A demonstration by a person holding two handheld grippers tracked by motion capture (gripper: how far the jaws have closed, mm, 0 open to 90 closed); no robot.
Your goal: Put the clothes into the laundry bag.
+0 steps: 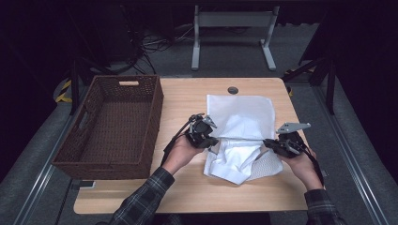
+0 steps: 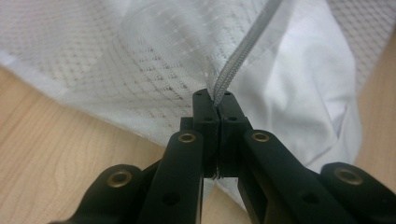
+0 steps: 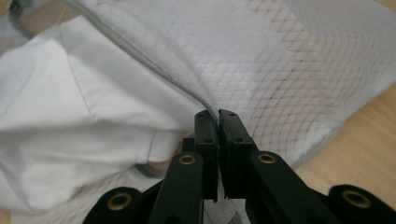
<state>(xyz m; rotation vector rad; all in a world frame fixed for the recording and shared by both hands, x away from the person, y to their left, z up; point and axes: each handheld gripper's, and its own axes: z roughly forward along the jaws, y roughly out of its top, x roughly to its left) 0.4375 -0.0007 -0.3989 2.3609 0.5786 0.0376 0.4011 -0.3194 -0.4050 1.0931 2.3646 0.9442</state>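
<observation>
A white mesh bag lies on the wooden table, with a white garment spilling out of its near end. The bag's grey zipper edge runs taut between my two grippers. My left gripper is shut on the left end of that edge. In the left gripper view the zipper rises from the closed jaws, with mesh to one side and the garment to the other. My right gripper is shut on the right end; its jaws pinch the zipper beside the garment.
A large brown wicker basket stands on the table's left side. A round cable grommet sits near the far edge. Beyond the table, a white desk frame stands on the dark floor.
</observation>
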